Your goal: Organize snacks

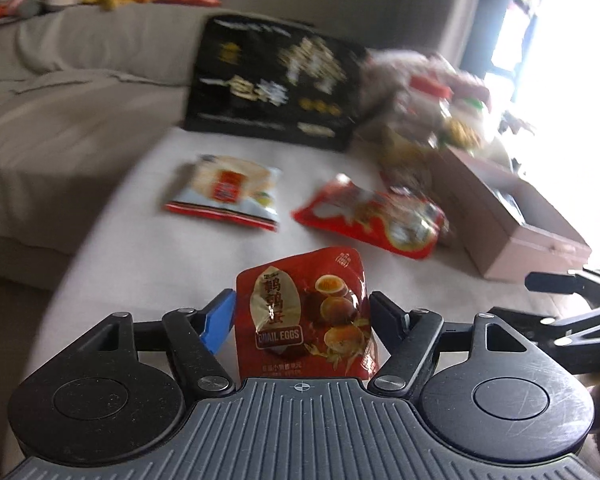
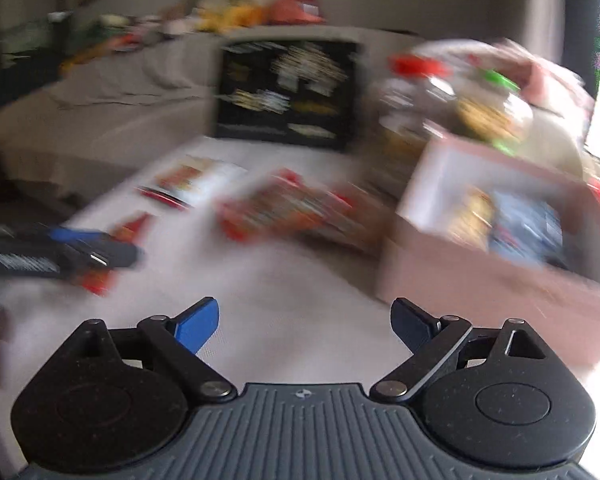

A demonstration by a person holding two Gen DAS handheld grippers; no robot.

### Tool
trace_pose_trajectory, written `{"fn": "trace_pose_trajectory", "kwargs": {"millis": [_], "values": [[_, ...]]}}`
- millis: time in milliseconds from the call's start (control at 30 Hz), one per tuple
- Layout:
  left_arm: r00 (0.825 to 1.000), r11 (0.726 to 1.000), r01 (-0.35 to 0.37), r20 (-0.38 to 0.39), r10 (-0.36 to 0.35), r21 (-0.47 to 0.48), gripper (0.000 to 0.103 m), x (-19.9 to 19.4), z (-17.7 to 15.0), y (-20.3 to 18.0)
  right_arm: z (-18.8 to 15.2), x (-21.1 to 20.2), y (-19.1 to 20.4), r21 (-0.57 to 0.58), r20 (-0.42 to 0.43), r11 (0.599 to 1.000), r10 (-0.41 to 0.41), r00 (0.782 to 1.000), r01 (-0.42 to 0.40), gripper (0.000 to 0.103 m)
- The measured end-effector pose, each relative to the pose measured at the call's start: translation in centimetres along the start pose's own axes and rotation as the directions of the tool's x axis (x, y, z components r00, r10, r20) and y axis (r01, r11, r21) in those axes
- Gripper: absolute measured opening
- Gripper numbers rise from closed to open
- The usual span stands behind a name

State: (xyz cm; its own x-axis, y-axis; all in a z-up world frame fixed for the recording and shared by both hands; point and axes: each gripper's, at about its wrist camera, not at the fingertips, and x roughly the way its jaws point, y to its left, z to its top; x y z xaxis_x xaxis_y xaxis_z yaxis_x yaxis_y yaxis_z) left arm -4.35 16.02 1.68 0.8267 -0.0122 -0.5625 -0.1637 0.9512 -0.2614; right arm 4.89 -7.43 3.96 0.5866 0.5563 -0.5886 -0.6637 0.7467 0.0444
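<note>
Packet of quail eggs [image 1: 306, 312] stands between the fingers of the left gripper [image 1: 302, 316], upright, label facing the camera. Blue left pad [image 1: 220, 322] sits just beside its edge; the black right pad looks close to the other edge, but firm pressing does not show, so I read these jaws as apart with the packet between them, not clamped. Whether the packet rests on the pale table [image 1: 140, 248] or leans on a finger, cannot tell.

Right gripper [image 2: 306, 328]: jaws wide apart, nothing between them, hovering over bare table near the pink box [image 2: 480, 276]. View heavily blurred.

Also loose on the table: 1 white rice-cracker bag [image 1: 224, 192] and 1 red bag [image 1: 370, 220], both lying flat, apart from each other. Black carton [image 1: 276, 80] stands behind; the box already holds a few items.

Handling judgement: foil pouch is light, slick and crinkly, with soft lumps inside that could crush. Best hold looks to be across the flat sealed side edges, moderate squeeze, so it neither slips nor bursts.
</note>
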Motion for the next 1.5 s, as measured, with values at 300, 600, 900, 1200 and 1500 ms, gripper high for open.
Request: {"fn": "trace_pose_trajectory", "kwargs": {"millis": [300, 600, 900, 1200, 1500], "values": [[0.999, 0.996, 0.026, 0.035, -0.023, -0.083, 0.078, -0.8, -1.2, 2.6, 9.6, 9.2, 2.3, -0.071, -0.102, 0.997, -0.023, 0.995, 0.016, 0.094], [0.996, 0.989, 0.069, 0.058, -0.062, -0.127, 0.078, -1.2, -1.7, 3.5, 9.4, 13.8, -0.7, 0.005, -0.202, 0.997, -0.074, 0.977, 0.076, 0.094], [0.997, 0.992, 0.058, 0.053, -0.053, -0.114, 0.078, -1.1, -1.7, 3.2, 8.3, 12.6, 2.7, -0.047, -0.226, 0.998, 0.040, 0.973, -0.052, 0.094], [0.997, 0.991, 0.062, 0.052, -0.056, -0.119, 0.078, -1.0, -1.7, 3.3, 7.3, 13.3, 4.4, -0.103, -0.220, 0.995, -0.014, 0.975, -0.009, 0.081], [0.997, 0.989, 0.068, 0.056, -0.061, -0.132, 0.078, -1.0, -1.8, 3.5, 4.7, 8.4, 4.9, -0.054, -0.269, 0.993, 0.085, 0.959, -0.103, 0.055]]}}
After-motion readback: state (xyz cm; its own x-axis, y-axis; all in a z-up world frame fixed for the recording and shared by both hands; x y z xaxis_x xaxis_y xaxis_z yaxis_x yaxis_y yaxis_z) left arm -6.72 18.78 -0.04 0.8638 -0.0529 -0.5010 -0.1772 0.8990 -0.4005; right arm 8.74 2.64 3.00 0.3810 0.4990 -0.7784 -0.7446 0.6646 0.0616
